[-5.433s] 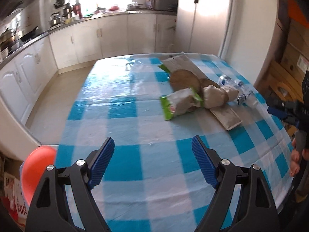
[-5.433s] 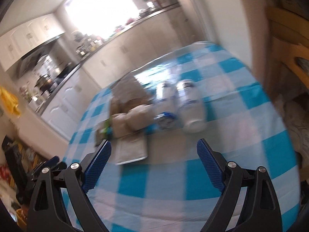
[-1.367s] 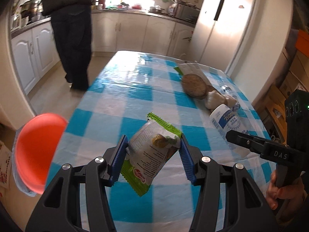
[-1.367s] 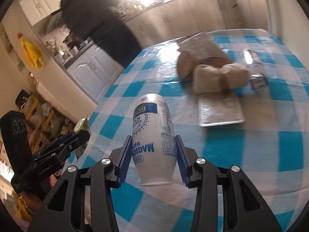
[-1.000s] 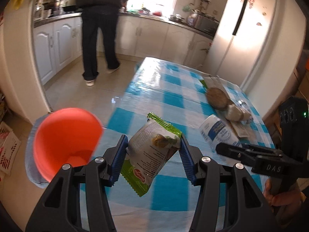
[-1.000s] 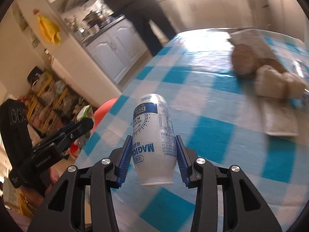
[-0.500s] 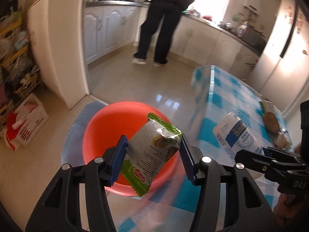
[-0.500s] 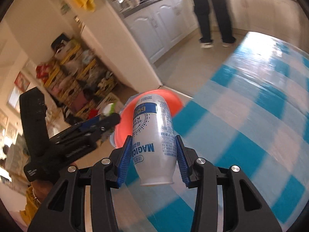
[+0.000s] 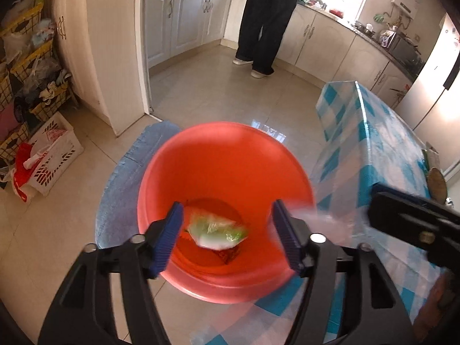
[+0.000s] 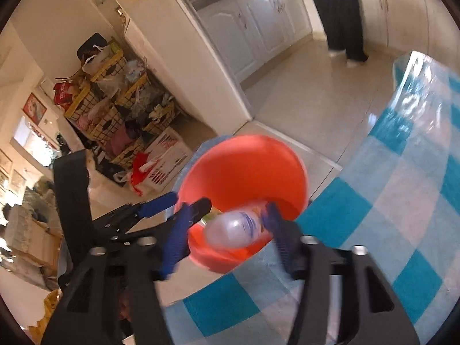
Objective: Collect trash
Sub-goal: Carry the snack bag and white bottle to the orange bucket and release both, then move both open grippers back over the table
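Both grippers hung over one orange bucket (image 9: 230,155) on the floor beside the checked table (image 9: 371,132). Left gripper (image 9: 225,237): jaws opening, nothing pressed between them; one green-and-white snack packet (image 9: 215,230) lay at the bucket's bottom, long axis roughly crosswise in the left view. Right gripper (image 10: 222,235): jaws opening, pads clear of one white bottle (image 10: 233,230), blurred, long axis slanting, rounded end toward the camera, over the bucket's near rim. Only the left view showed the packet clearly; only the right view showed the bottle's shape. One person (image 9: 267,20) stood at the counter.
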Demonstrator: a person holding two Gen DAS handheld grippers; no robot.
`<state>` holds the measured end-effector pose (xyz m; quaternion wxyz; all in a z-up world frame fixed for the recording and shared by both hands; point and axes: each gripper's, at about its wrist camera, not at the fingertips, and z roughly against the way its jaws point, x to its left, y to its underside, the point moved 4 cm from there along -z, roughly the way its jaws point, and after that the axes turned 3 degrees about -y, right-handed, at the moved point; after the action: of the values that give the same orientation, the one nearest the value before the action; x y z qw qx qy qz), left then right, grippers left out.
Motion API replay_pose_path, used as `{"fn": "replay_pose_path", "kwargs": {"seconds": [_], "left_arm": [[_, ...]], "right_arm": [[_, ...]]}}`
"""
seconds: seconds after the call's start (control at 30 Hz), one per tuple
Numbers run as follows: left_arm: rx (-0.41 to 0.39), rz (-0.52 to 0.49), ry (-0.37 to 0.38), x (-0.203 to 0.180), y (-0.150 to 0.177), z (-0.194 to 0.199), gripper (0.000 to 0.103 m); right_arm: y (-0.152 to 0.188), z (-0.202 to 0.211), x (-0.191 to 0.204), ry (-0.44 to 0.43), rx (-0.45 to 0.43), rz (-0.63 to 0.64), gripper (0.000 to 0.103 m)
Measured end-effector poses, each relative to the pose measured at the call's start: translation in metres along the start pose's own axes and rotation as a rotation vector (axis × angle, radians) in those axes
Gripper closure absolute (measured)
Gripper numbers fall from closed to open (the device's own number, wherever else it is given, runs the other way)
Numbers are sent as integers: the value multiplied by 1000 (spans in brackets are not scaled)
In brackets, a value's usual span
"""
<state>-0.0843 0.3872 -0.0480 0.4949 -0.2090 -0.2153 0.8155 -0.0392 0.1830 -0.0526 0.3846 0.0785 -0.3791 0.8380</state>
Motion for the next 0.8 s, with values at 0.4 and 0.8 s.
{"fn": "replay_pose_path", "kwargs": {"seconds": [0.4,0.8], "left_arm": [[-26,3,-20,3,-2,15,21],[-94,-102,58,-49,4,57,20]], "right_arm": [[22,63,-23,94,-148,-45,20],[65,117,-58,231,-254,-159,15]]}}
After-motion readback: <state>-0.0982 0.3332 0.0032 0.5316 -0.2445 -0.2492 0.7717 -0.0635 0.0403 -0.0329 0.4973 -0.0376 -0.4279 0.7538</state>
